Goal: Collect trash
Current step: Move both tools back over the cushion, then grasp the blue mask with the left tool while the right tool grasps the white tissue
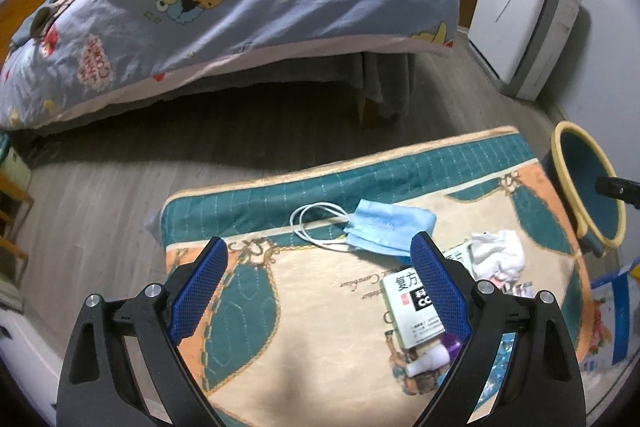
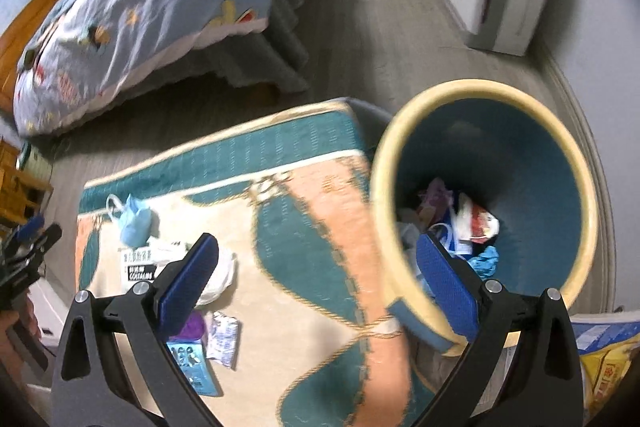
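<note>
trash (image 1: 498,254) on mat (image 1: 320,347) (bin (image 2: 486,211) nr)

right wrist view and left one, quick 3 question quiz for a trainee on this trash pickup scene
1. True or false: the trash bin already holds some trash.
2. Which item lies nearest the left gripper's right fingertip? A) face mask B) crumpled tissue C) small white bottle
3. Fill in: both the left gripper and the right gripper are ___ and hold nothing.

Key: 1 true; 2 A; 3 open
</note>
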`<state>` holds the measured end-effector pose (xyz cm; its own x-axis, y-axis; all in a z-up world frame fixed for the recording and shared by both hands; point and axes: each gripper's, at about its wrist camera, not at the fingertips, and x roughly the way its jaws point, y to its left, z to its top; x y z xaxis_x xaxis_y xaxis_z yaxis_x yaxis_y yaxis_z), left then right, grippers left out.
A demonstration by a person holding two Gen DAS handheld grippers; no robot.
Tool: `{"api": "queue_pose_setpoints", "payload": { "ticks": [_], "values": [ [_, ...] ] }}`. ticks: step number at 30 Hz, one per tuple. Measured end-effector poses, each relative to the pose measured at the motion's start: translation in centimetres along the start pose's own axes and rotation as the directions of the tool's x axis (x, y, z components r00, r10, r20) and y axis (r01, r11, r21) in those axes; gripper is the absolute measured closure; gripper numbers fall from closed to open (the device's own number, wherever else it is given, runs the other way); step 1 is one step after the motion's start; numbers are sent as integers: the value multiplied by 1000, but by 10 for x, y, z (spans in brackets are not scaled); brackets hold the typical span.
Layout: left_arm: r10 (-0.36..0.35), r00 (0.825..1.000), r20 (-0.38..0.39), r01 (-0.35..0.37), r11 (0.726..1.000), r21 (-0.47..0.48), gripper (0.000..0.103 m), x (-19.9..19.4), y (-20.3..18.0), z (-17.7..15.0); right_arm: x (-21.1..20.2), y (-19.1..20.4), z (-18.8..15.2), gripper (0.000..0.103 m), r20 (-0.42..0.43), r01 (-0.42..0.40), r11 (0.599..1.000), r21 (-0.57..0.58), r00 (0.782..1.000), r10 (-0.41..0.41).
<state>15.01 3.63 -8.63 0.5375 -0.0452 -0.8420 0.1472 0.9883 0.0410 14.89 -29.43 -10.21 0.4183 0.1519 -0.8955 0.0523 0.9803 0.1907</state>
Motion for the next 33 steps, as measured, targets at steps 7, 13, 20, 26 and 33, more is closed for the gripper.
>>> {"api": "queue_pose_setpoints", "payload": {
  "ticks": [7,13,20,26,33],
  "values": [
    [-10,1000,-17,11,1000,29,11,11,-4,2,32,47,-8,6,-88,-16,991,-133,996,4],
    [-9,999,-46,11,999,35,11,26,-3,6,55,73,-12,6,-140,-59,980,-191,990,33],
    [-24,997,-72,26,999,20,11,43,-3,12,81,98,-19,26,-245,-150,959,-239,965,90],
    [-77,993,-88,81,996,42,11,54,-21,14,92,109,-28,79,-332,-194,932,-306,939,87],
    [-85,988,-129,103,985,138,19,77,-52,8,78,83,-7,90,-273,-193,964,-180,952,140]
  ]
}}
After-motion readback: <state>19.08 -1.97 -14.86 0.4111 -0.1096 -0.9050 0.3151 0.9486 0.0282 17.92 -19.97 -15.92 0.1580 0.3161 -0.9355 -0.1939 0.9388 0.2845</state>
